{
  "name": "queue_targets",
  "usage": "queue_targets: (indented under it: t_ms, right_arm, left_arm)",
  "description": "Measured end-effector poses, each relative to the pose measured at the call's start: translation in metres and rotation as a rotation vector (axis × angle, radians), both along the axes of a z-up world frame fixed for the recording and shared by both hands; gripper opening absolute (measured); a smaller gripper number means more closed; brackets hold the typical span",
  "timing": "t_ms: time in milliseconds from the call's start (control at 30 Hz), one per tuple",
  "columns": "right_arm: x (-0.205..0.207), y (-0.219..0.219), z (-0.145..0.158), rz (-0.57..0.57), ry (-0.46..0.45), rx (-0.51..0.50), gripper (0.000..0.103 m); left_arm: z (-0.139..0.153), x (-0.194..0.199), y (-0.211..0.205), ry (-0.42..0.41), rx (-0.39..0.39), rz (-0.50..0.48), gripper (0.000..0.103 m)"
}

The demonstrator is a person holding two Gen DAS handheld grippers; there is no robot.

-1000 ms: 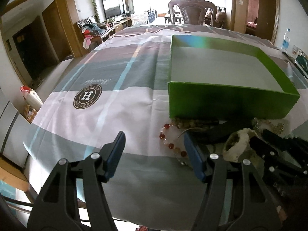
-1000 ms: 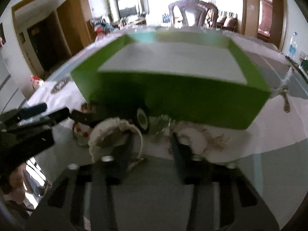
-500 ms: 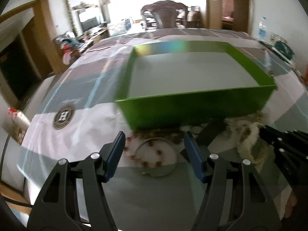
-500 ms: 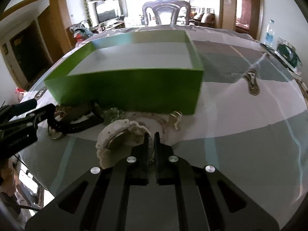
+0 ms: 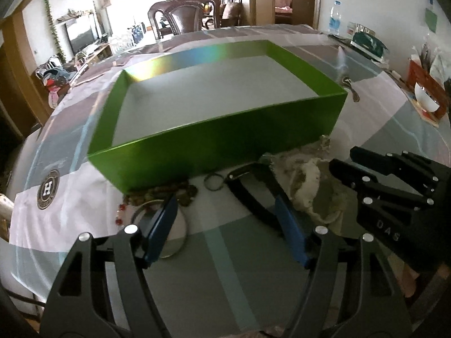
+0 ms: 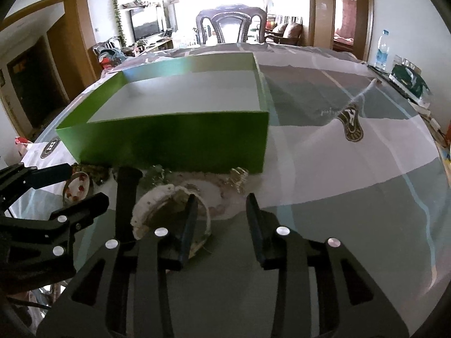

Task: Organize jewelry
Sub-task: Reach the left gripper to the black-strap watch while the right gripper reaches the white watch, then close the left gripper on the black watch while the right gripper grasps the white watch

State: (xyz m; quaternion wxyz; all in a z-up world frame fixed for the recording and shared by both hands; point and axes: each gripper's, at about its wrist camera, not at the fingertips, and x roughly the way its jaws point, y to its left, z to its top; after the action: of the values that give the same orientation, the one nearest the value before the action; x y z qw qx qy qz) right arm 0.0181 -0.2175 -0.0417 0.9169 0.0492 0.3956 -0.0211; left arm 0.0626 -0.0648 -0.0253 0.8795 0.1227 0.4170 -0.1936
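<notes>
A chunky whitish bracelet [image 6: 157, 197] lies before a green box [image 6: 174, 138]; the right gripper [image 6: 221, 211], at six o'clock, is opening and empty, as is the left gripper [image 5: 225, 211].

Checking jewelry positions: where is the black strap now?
In the left wrist view, the black strap lies on the tablecloth before the green box, between a small metal ring and a whitish bracelet.

Glossy green cardboard box [image 5: 225, 140], printed cloth tablecloth [image 5: 225, 267]

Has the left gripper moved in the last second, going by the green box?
Yes. The left gripper moved right along the green box, from its left front corner to mid-wall; its jaws are opening.
</notes>
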Motion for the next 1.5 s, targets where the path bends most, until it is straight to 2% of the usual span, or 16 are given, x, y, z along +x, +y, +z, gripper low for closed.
queue_targets:
  t_ms: [300, 500, 567, 600, 800, 867, 933, 967, 1033, 1067, 1200, 1300, 1367, 1400, 1467, 1500]
  right_arm:
    - [0.0, 0.0, -0.01, 0.011, 0.022, 0.016, 0.036]
    - [0.005, 0.007, -0.016, 0.035, 0.032, 0.009, 0.034]
    - [0.004, 0.01, -0.015, 0.066, 0.031, 0.02, 0.012]
    - [0.003, 0.01, -0.015, 0.063, 0.029, 0.013, 0.012]
    - [0.0, 0.007, -0.013, 0.05, 0.025, 0.017, 0.011]
    - [-0.001, 0.004, -0.01, 0.04, 0.017, 0.013, 0.008]
    - [-0.003, 0.001, -0.008, 0.038, 0.008, 0.02, 0.008]
    - [-0.003, 0.001, -0.007, 0.037, 0.006, 0.018, 0.008]
    - [-0.004, 0.0, -0.007, 0.034, 0.008, 0.017, 0.008]
    - [-0.003, 0.0, -0.008, 0.03, 0.014, 0.02, 0.008]
    - [-0.004, -0.002, -0.01, 0.029, 0.022, 0.037, 0.009]
    - [-0.004, -0.001, -0.012, 0.028, 0.028, 0.03, 0.016]
    - [-0.003, 0.001, -0.014, 0.028, 0.035, 0.028, 0.023]
    - [-0.002, 0.001, -0.015, 0.029, 0.037, 0.029, 0.024]
    - [-0.002, 0.002, -0.017, 0.032, 0.04, 0.031, 0.026]
    - [-0.002, 0.003, -0.018, 0.035, 0.041, 0.029, 0.026]
  left_arm:
    - [-0.011, 0.022, -0.008, 0.038, -0.015, -0.02, 0.07]
    - [-0.013, 0.021, -0.015, 0.057, -0.044, -0.056, 0.042]
    - [-0.014, 0.021, -0.015, 0.061, -0.025, -0.046, 0.027]
    - [-0.016, 0.022, -0.014, 0.061, -0.01, -0.033, 0.025]
    - [-0.017, 0.02, 0.008, 0.087, -0.022, 0.011, 0.024]
    - [-0.013, 0.017, 0.012, 0.084, -0.036, 0.015, 0.031]
    - [-0.008, 0.014, 0.012, 0.071, -0.049, 0.008, 0.034]
    - [-0.005, 0.012, 0.011, 0.066, -0.058, 0.001, 0.039]
    - [-0.001, 0.011, 0.008, 0.072, -0.078, -0.01, 0.059]
    - [-0.001, 0.011, 0.006, 0.077, -0.088, -0.018, 0.06]
    - [-0.006, 0.013, -0.009, 0.093, -0.078, -0.041, 0.06]
    - [-0.015, 0.018, -0.017, 0.111, -0.05, -0.044, 0.06]
    - [-0.023, 0.021, -0.019, 0.13, -0.03, -0.036, 0.045]
    - [-0.025, 0.022, -0.02, 0.141, -0.025, -0.033, 0.042]
    - [-0.029, 0.023, -0.018, 0.145, -0.02, -0.025, 0.03]
    - [-0.029, 0.023, -0.017, 0.141, -0.015, -0.022, 0.028]
